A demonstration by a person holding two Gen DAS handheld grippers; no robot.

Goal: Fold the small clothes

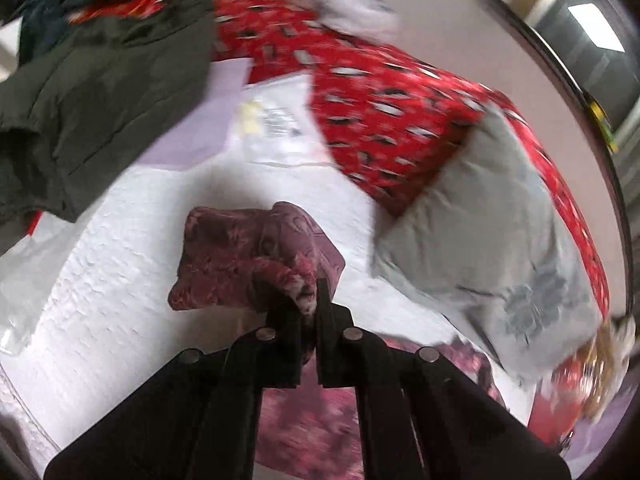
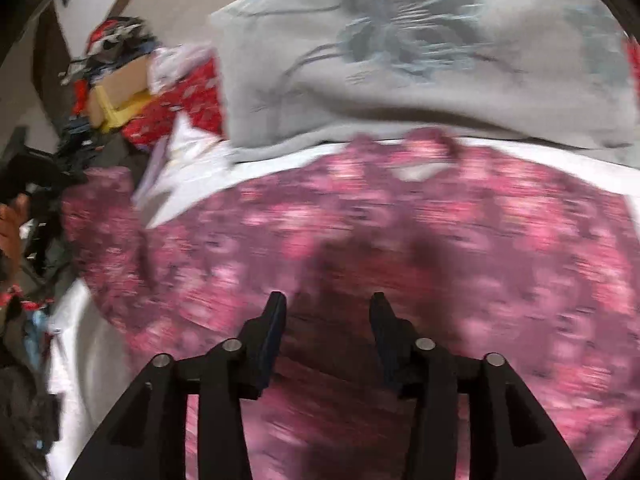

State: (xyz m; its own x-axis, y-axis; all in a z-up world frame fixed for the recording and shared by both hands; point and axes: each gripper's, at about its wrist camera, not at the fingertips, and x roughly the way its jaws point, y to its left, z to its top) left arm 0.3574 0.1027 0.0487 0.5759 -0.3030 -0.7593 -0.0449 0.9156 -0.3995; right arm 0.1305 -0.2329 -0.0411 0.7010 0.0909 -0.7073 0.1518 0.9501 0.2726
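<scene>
Mid-fold: left gripper [image 1: 311, 300] pinched on pink floral garment [image 2: 400, 240] sleeve, right gripper [image 2: 328, 316] spread wide, empty above its body; next, probably sleeve carried right across.

No legible text; only blurred print on the paper sheet [image 1: 276, 120].

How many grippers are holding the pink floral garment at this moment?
1. The left gripper is shut on a sleeve of the pink floral garment. The right gripper hovers open above the garment and grips nothing.
</scene>
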